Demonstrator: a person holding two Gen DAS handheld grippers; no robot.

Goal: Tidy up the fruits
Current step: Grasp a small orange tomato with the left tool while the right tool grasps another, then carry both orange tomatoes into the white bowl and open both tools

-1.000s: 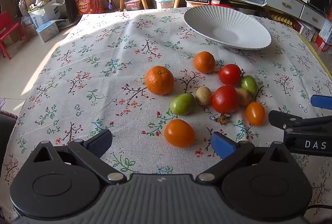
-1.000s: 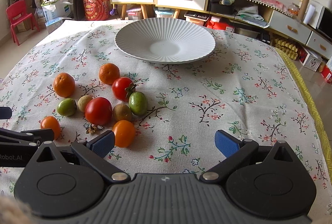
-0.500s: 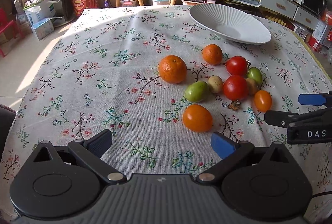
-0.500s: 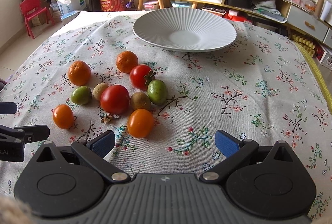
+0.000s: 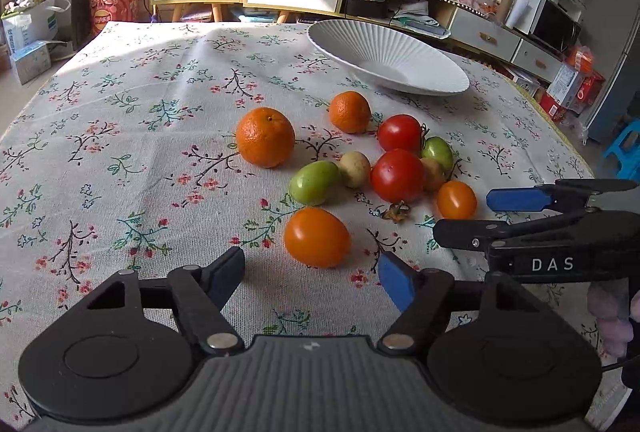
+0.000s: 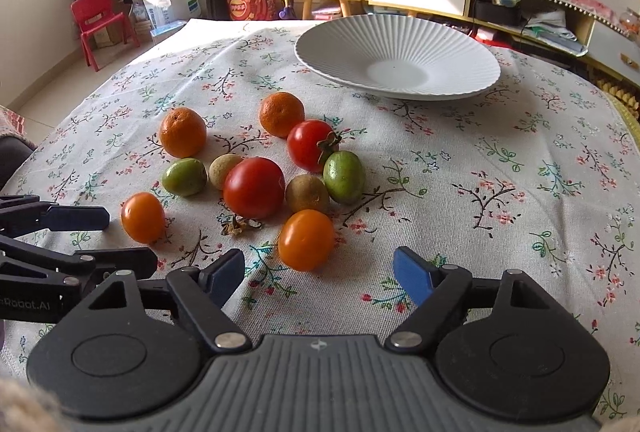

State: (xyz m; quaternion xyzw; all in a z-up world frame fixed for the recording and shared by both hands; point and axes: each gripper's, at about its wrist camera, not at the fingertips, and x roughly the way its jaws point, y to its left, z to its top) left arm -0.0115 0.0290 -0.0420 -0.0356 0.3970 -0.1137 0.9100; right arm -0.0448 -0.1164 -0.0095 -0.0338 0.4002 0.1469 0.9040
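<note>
We held the left gripper (image 5: 311, 274) low over the worktop (image 5: 120, 136), its two blue fingers wide apart and holding nothing. Just ahead of it, at 12 o'clock between the fingertips but not touching them, lay an orange tomato (image 5: 317, 237). The right gripper (image 6: 319, 270) was also spread wide and empty, and a second orange tomato (image 6: 306, 239) lay just in front of its gap, at about 11 o'clock.

The other fruits made a loose group on the flowered cloth. In the right wrist view, a big red tomato (image 6: 253, 187) sat at the middle of the group, with a brown round fruit (image 6: 307, 193) touching it at 3 o'clock and a pale yellowish fruit (image 6: 224, 170) at 9 o'clock. A green fruit (image 6: 184, 176) lay further toward 9 o'clock. A second green fruit (image 6: 344, 176) leaned on another red tomato (image 6: 310, 145), which kept its dry stem. Two mandarins (image 6: 183, 132) (image 6: 281, 114) lay at the far side of the group, apart from each other. A small dry calyx (image 6: 237, 225) lay on the cloth near the big red tomato.

The white ribbed plate (image 6: 460, 48) stood at 12 o'clock, well apart from the fruits, with no fruit in it.
</note>
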